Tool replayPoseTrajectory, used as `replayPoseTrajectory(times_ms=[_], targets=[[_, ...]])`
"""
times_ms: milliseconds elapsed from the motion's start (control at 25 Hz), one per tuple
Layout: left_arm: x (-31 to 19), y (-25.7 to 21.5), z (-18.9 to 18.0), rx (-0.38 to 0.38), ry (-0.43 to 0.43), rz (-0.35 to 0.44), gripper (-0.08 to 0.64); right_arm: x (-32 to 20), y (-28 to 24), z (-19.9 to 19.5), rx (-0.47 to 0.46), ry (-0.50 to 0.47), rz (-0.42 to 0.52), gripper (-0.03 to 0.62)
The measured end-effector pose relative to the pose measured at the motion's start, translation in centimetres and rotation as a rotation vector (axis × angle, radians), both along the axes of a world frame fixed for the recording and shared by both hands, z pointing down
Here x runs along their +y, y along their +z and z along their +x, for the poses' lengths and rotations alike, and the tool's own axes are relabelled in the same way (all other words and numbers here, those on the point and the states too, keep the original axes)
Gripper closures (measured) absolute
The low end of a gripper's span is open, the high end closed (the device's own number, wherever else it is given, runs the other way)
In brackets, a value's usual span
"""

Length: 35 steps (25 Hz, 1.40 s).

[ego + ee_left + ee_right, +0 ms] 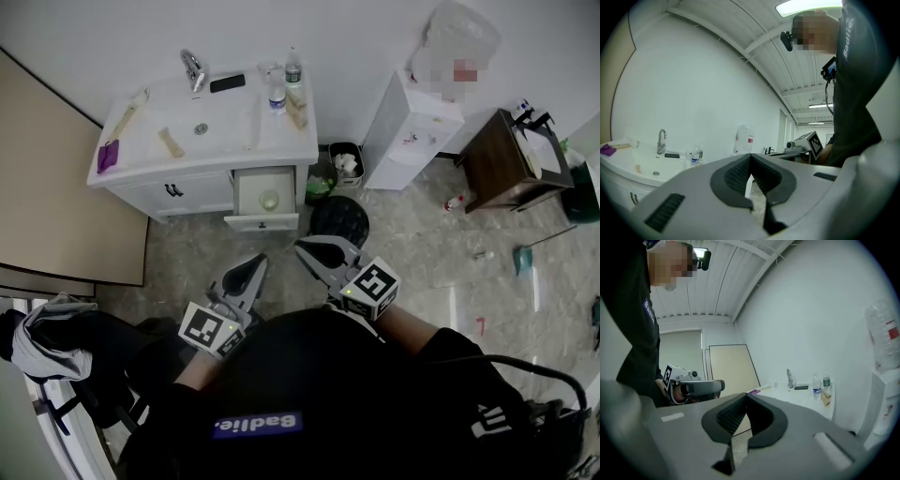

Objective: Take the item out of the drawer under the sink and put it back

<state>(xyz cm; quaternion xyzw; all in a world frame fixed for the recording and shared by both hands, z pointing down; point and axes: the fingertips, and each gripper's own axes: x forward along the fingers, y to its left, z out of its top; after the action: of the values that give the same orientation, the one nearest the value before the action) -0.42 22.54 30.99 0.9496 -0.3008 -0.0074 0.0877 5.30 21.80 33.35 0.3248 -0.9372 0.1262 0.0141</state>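
**Operator:** Where does it lie from my tools?

**Spotter:** Straight ahead of you. The drawer [262,222] under the sink [225,122] is pulled out toward you, and the item [269,199] sits inside it near the middle of the tray. Both your grippers are held close to your body, pointing roughly level at the cabinet. A stretch of floor [281,246] lies between their tips and the drawer front, so neither is touching anything.

**Operator:** And the jaws?

**Spotter:** Your left gripper [255,265] has its tips together with nothing between them. Your right gripper [302,246] is closed and empty too. You will need to spread one pair before you go in.

**Operator:** Which hand goes?

**Spotter:** The drawer lines up almost between your two tools. From above, your right tip looks a little nearer its front, so I judge the right the shorter reach. The left is hardly worse.

**Operator:** Any axis to line up on?

**Spotter:** The item is small and pale against the pale tray. It looks round to me, but I can't be sure from this height. If it is round, no jaw turn matters. What does matter is that the tray is open upward, so you need to come forward over the drawer front and then tip down.
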Motion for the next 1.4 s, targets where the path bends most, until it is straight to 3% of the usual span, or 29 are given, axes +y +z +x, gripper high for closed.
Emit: replayPoseTrajectory(times_ms=[280,440,680,1080,1400], targets=[[-0.8,1.2,1.7,-0.013,-0.074,-0.022,0.555,-1.4,3.4,2.5,0.033,-0.011,-0.046,0.591],[-2.4,1.9,1.6,-0.028,-0.052,-0.014,0.555,-3.6,4.7,2.4,0.050,-0.014,-0.063,0.591],[-9.8,3.1,-1.1,-0.021,0.001,-0.011,0.555,-10.7,6.6,-0.3,0.115,0.037,-0.094,0.591],[-20.7,4.2,-4.5,-0.012,0.173,-0.022,0.555,-22.3,9.7,-5.0,0.179,0.157,-0.166,0.591],[-24.6,4.3,-3.3,-0.015,0.133,-0.044,0.555,-26.2,16.7,-3.3,0.256,0.103,-0.289,0.589]])
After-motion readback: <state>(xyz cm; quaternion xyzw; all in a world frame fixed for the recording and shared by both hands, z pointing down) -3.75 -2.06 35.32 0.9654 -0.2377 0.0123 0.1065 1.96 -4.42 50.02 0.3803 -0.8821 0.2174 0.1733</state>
